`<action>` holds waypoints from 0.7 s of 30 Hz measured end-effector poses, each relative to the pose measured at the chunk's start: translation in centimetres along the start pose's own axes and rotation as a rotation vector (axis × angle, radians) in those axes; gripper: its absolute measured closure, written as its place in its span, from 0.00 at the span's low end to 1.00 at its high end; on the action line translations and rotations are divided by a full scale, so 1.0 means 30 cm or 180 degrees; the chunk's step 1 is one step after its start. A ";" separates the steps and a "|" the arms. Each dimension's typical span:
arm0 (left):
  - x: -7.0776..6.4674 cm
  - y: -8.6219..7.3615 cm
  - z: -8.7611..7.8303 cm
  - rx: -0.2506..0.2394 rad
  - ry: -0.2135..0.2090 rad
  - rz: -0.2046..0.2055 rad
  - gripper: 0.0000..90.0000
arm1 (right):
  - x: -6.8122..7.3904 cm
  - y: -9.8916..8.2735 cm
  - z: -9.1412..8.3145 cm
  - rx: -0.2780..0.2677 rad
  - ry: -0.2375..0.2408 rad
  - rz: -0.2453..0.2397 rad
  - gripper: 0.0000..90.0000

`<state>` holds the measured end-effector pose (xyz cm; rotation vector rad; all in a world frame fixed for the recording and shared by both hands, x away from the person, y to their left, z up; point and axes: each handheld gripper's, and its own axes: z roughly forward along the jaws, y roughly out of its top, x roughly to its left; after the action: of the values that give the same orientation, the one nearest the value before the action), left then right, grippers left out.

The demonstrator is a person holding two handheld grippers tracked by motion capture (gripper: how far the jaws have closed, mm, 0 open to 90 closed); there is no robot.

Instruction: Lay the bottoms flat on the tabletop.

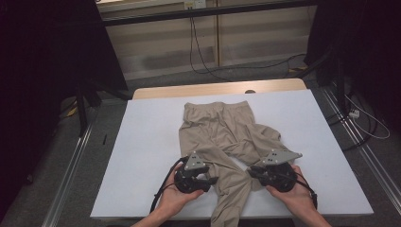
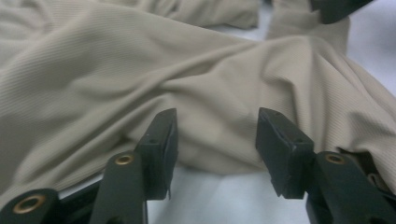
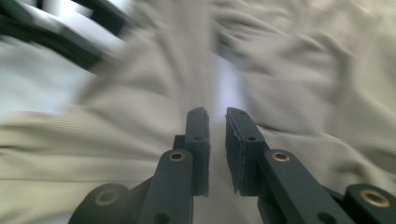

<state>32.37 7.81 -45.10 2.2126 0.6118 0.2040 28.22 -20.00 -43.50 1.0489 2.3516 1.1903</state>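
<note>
- High view: beige trousers point(image 1: 222, 137) lie rumpled on the white tabletop point(image 1: 142, 156), waistband toward the far edge, one leg running to the near edge and drooping over it. The left tool point(image 1: 213, 180) sits against that leg's left side; the right tool point(image 1: 249, 171) sits at its right side, beside the bunched other leg. With both tools crowding one leg, a pull from either could drag the whole garment toward the near edge, and the hanging hem could carry more cloth off.
- Left gripper view: the left tool stands wide open with nothing between its jaws, low over the tabletop and level with a fold's edge. Closing here may catch several layers, or slide under and miss, because the fold is soft and rounded.
- Right gripper view: the right tool is nearly closed, a thin gap remaining, and I judge it grips nothing, though blur hides detail. The blur suggests fast motion; a hurried approach could push the cloth into new wrinkles instead of gripping it.
</note>
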 end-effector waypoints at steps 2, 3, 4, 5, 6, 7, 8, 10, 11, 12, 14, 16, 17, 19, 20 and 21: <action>-0.013 -0.004 0.021 0.0076 0.0033 0.0076 0.57 | 0.054 0.002 -0.003 -0.0029 0.0271 -0.0076 0.88; -0.018 -0.007 0.033 0.0104 0.0055 0.0132 0.57 | 0.085 -0.001 0.004 0.0016 0.0389 -0.0142 0.87; -0.021 -0.010 0.040 0.0084 0.0068 0.0193 0.59 | 0.114 -0.006 0.017 0.0095 0.0469 -0.0209 0.86; -0.024 -0.010 0.041 0.0072 0.0054 0.0190 0.60 | 0.138 -0.011 0.034 0.0203 0.0518 -0.0279 0.83; -0.026 -0.008 0.041 0.0066 0.0054 0.0155 0.67 | 0.157 -0.017 0.053 0.0298 0.0550 -0.0352 0.78; -0.023 -0.007 0.042 0.0074 -0.0117 0.0186 0.84 | 0.170 -0.023 0.071 0.0373 0.0564 -0.0400 0.73; -0.032 -0.006 0.044 0.0061 -0.0086 0.0260 0.93 | 0.177 -0.028 0.087 0.0428 0.0547 -0.0430 0.68; -0.037 -0.006 0.037 0.0117 -0.0018 0.0251 0.99 | 0.181 -0.033 0.105 0.0427 0.0520 -0.0448 0.66; -0.031 -0.006 0.031 0.0149 -0.0043 0.0193 1.00 | 0.179 -0.031 0.105 0.0441 0.0522 -0.0453 0.67; -0.023 -0.008 0.023 0.0179 -0.0030 0.0148 1.00 | 0.179 -0.031 0.103 0.0444 0.0523 -0.0438 0.70; -0.003 -0.016 0.003 0.0220 -0.0024 0.0028 1.00 | 0.178 -0.037 0.095 0.0452 0.0540 -0.0414 0.84; 0.011 -0.029 -0.024 0.0255 -0.0005 -0.0050 1.00 | 0.175 -0.041 0.084 0.0481 0.0630 -0.0390 0.97; 0.017 -0.037 -0.040 0.0264 -0.0004 -0.0073 1.00 | 0.176 -0.043 0.079 0.0474 0.0664 -0.0382 0.98; 0.029 -0.053 -0.079 0.0271 0.0046 -0.0118 1.00 | 0.185 -0.044 0.066 0.0451 0.0699 -0.0370 0.99; 0.037 -0.060 -0.100 0.0271 0.0065 -0.0161 1.00 | 0.192 -0.044 0.060 0.0456 0.0731 -0.0368 0.99; 0.046 -0.065 -0.120 0.0244 0.0079 -0.0193 1.00 | 0.199 -0.045 0.053 0.0450 0.0776 -0.0377 0.99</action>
<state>31.64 12.00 -44.28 2.2645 0.7101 0.1794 24.36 -15.28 -45.23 0.8324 2.6780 1.1806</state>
